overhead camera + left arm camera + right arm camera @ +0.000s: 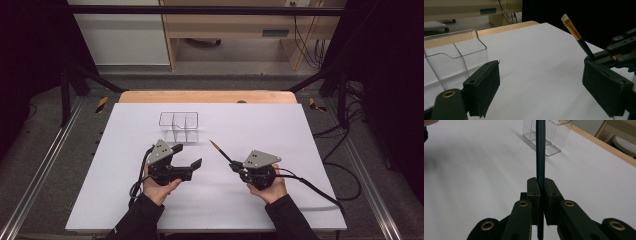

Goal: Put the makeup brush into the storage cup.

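Observation:
A thin brush [220, 150] with a dark handle, gold ferrule and pale tip points up and to the left, and my right gripper [235, 166] is shut on its handle. In the right gripper view the handle [540, 152] rises straight out of the closed pads [542, 187]. My left gripper [187, 156] stands open over the white sheet with nothing between its pads [484, 87]. From the left gripper view the brush [574, 30] slants up at the right, beyond my own right pad. A clear divided plastic holder [178, 125] sits just beyond the left gripper.
A white sheet [125, 195] covers the table, and a strip of wood [207, 96] shows along its far edge. The clear holder [451, 60] stands close to my left jaw. Black frame rails and cables lie on the floor on both sides.

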`<state>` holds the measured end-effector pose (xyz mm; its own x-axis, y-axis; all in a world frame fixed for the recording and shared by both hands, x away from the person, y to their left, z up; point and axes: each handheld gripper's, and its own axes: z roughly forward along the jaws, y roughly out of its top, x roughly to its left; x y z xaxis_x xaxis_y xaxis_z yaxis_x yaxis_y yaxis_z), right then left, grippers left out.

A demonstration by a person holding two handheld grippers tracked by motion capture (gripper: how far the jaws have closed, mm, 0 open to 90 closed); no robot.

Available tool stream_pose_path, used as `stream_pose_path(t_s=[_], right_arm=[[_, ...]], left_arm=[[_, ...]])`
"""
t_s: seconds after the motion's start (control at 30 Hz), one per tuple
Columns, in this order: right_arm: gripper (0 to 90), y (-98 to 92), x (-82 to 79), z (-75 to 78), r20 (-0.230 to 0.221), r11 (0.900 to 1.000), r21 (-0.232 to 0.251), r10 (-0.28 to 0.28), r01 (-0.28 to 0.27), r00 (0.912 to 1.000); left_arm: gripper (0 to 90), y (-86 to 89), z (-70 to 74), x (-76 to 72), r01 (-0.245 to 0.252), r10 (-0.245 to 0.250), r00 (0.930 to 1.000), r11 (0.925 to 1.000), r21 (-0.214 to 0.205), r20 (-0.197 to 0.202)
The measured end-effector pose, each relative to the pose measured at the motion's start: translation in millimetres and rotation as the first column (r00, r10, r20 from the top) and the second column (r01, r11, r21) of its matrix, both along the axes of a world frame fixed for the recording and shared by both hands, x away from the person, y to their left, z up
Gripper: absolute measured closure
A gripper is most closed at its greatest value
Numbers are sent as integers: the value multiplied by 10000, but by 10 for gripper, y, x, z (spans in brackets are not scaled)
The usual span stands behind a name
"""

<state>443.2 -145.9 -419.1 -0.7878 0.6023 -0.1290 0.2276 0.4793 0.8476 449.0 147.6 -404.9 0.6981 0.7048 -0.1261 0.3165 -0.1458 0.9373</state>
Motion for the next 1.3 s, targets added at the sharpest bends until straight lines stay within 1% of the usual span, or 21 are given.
stream_pose_path(t_s=[0.07, 0.17, 0.37, 0.53, 0.6, 0.67, 0.8, 0.97, 1.1, 1.3], right_arm=[[848, 5, 1, -6, -10, 10000, 66, -36, 36, 10000], [848, 10, 3, -17, 7, 9999, 97, -115, 115, 9999], [848, 21, 6, -30, -57, 9997, 187, -149, 150, 9999], [848, 31, 0, -45, 24, 9997, 172, -191, 190, 9998], [848, 28, 5, -50, 7, 9995, 229, -205, 205, 9998], [848, 17, 12, -55, -62, 9992, 327, -236, 238, 9997], [848, 10, 6, -61, 18, 9989, 383, -274, 273, 9996], [848, 16, -4, -63, 71, 9986, 434, -306, 303, 9995], [848, 18, -5, -60, 63, 9982, 495, -335, 332, 9994], [848, 23, -11, -61, 109, 9977, 579, -351, 344, 9993]], left_arm=[[138, -10, -7, -2, -3, 2, 10000, 9999, -122, -53], [139, -25, -8, -15, -43, 43, 10000, 9997, -258, -16], [145, -49, -14, -34, -182, 184, 9998, 9976, -669, 25], [150, -83, -15, -51, -142, 148, 9999, 9968, -790, 79], [150, -99, -13, -55, -200, 210, 9997, 9961, -860, 104], [153, -116, -10, -55, -178, 186, 9998, 9940, -1078, 56], [156, -152, -7, -66, -254, 258, 9997, 9910, -1316, 9], [157, -195, -11, -79, -276, 285, 9996, 9894, -1428, 43], [159, -224, -10, -69, -259, 260, 9997, 9844, -1739, -19], [164, -276, -6, -48, -282, 268, 9996, 9783, -2053, -93]])
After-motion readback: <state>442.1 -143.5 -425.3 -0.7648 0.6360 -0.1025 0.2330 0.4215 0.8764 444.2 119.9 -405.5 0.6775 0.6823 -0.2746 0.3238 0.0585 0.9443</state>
